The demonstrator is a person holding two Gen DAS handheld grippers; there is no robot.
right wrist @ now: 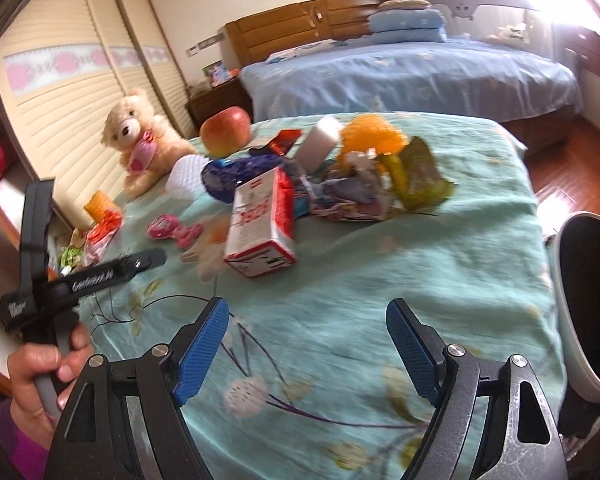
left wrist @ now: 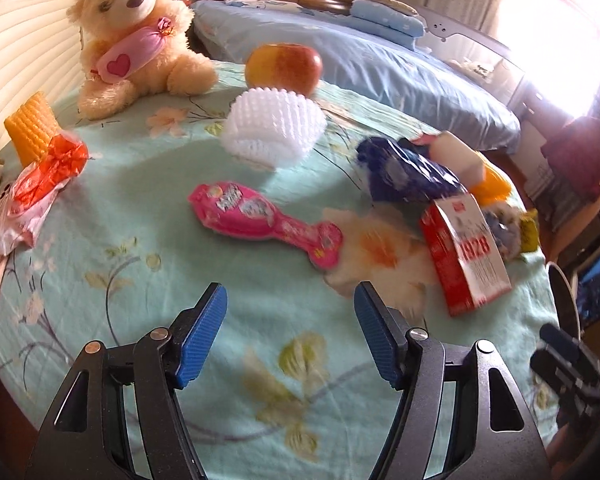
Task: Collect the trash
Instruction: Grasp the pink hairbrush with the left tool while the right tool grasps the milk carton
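Note:
Trash lies on a table with a teal floral cloth [left wrist: 148, 216]. A pink candy wrapper [left wrist: 260, 222] lies just ahead of my open, empty left gripper [left wrist: 290, 300]. A red and white carton marked 1928 [left wrist: 466, 252] stands to its right, beside a blue wrapper [left wrist: 408, 174]. In the right wrist view the carton [right wrist: 260, 220] lies ahead of my open, empty right gripper [right wrist: 308, 314], with a heap of crumpled wrappers [right wrist: 356, 188] and a green wrapper [right wrist: 420, 178] behind it. A red and white plastic wrapper [left wrist: 36, 188] lies at the left.
A teddy bear [left wrist: 136, 32], an apple [left wrist: 284, 66], a white foam fruit net [left wrist: 274, 126] and a yellow foam net [left wrist: 30, 126] sit on the table. A dark bin with a white rim [right wrist: 588, 304] stands off the table's right edge. A bed [right wrist: 412, 72] is behind.

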